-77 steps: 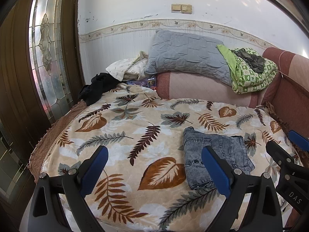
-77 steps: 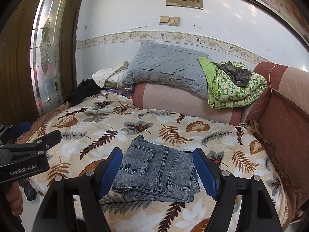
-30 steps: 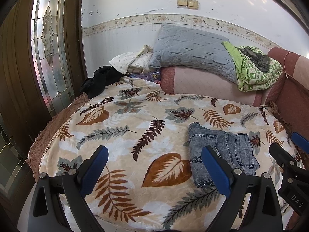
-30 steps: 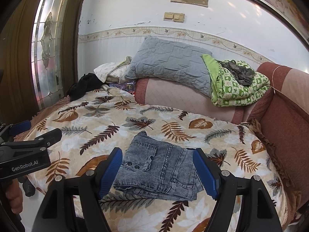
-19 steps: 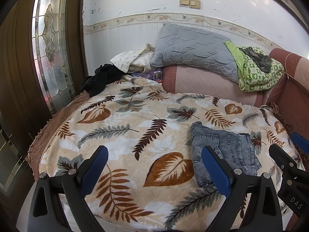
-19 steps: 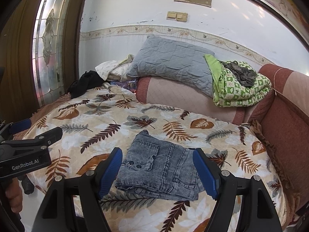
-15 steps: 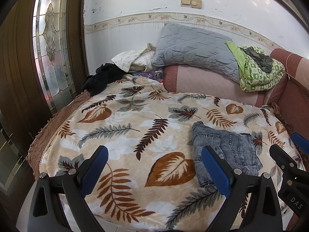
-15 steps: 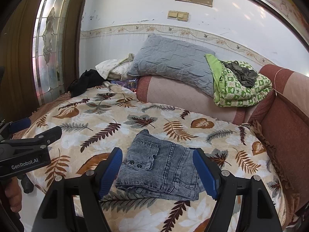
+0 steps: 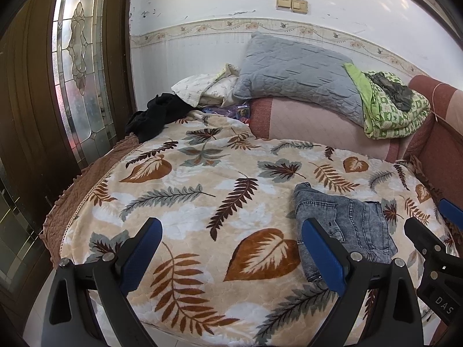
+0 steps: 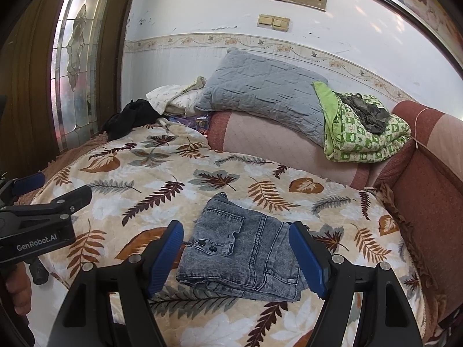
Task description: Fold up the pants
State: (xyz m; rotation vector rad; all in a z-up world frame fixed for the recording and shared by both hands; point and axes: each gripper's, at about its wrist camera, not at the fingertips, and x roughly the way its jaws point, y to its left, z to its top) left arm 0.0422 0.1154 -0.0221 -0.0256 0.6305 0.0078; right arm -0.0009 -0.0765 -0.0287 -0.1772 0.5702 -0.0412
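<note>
Hanging over the near edge of the bed, the right gripper (image 10: 235, 256) has its blue pads spread wide and nothing between them; the folded pants (image 10: 246, 251) lie on the leaf-print blanket (image 10: 144, 179) just beyond the fingertips, framed in the gap but not touched. The left gripper (image 9: 230, 253) is likewise wide apart and empty, and from its view the pants (image 9: 347, 222) sit to the right, partly behind its right finger. White lettering on the left gripper's body, seen from the right wrist, reads "GenRobot.AI"; the right gripper's body, seen from the left wrist, shows "DAS". Farther back, a grey pillow (image 10: 263, 92) and a green patterned quilt (image 10: 364, 136) rest against the wall.
</note>
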